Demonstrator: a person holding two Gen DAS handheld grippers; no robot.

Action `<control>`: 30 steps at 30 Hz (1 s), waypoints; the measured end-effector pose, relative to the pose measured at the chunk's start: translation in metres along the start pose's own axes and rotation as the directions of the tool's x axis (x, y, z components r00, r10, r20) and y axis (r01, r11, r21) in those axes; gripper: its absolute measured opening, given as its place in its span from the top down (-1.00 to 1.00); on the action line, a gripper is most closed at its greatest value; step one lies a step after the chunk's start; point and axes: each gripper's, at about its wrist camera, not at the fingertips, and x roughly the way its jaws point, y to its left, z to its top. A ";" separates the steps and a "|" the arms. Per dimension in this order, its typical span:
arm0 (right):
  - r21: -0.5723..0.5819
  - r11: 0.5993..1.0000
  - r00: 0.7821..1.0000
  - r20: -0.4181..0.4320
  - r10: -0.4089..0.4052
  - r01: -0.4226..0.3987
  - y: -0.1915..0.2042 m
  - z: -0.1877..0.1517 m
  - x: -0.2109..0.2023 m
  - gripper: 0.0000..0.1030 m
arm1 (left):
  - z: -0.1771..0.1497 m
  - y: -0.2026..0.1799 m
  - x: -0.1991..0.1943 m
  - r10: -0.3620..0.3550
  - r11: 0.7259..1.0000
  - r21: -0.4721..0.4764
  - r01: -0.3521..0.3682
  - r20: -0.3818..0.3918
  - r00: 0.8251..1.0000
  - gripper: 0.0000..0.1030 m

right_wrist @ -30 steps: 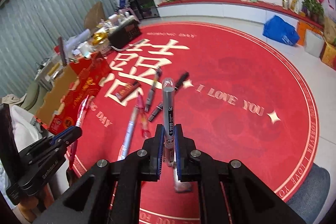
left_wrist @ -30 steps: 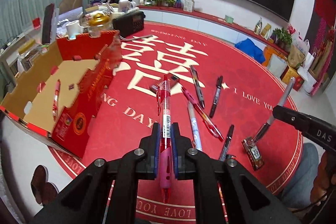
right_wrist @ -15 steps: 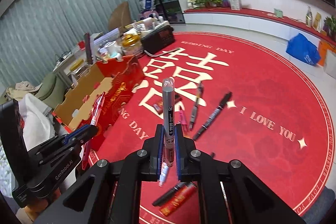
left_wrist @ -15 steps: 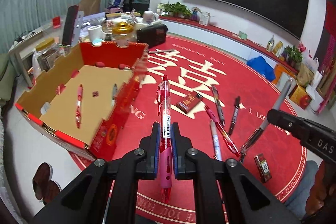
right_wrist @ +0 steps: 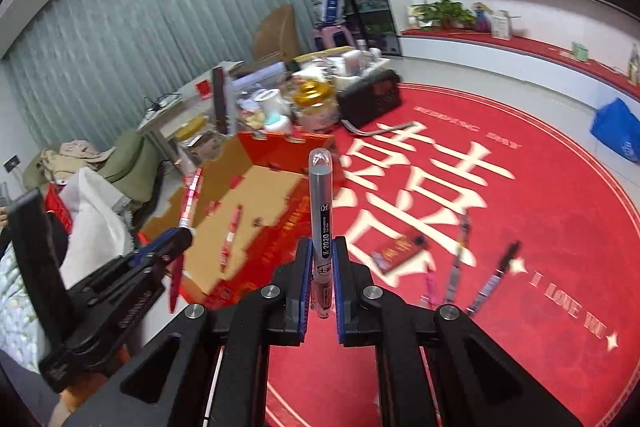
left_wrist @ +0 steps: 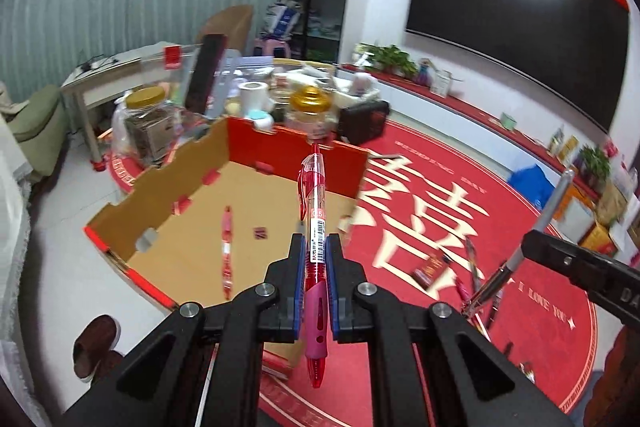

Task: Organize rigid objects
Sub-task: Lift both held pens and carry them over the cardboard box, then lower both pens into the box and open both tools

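- We have the left gripper (left_wrist: 315,259) tilted downward over the near right part of the open cardboard box (left_wrist: 120,203), its jaws closed tight on a red pen (left_wrist: 314,223)
- The red pen runs lengthwise between the blue pads, pink grip section toward us, clip end pointing far toward the box's red back wall
- We have the right gripper (right_wrist: 323,267) tilted downward too, jaws pressed shut on a grey pen (right_wrist: 322,211) marked K-2020; its rounded clear cap points away from us, toward the box's right wall
- From the right wrist view, the left gripper shows at the left, holding its red pen steeply upright over the near left rim of the box
- From the left wrist view, the right gripper's black finger enters from the right edge with the grey pen slanting up above the red rug (left_wrist: 520,235)
- Inside the box another red pen (left_wrist: 226,251) lies flat on the brown floor, with a small dark item (left_wrist: 260,233) just right of it
- Out on the rug, right of the box, we see a small brown packet (right_wrist: 396,251), then several loose pens (right_wrist: 456,259) near the "I LOVE YOU" lettering
- Both views are blurred
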 end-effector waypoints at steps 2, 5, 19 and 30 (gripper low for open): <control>-0.022 1.000 1.000 0.000 0.020 -0.020 0.013 0.005 0.006 0.79 | 0.004 0.010 0.002 0.029 1.000 -0.008 -0.029 0.005 1.000 0.80; -0.043 0.998 0.999 -0.009 0.050 -0.050 0.029 0.008 0.015 0.79 | 0.006 0.023 0.005 0.051 0.999 -0.018 -0.051 0.003 0.999 0.80; -0.078 0.989 0.991 -0.058 0.118 -0.122 0.076 0.018 0.059 0.79 | 0.010 0.061 0.031 0.147 0.988 -0.053 -0.148 -0.012 0.989 0.80; -0.091 0.987 0.988 -0.099 0.121 -0.130 0.085 0.018 0.077 0.79 | 0.006 0.074 0.045 0.153 0.985 -0.069 -0.156 -0.041 0.987 0.80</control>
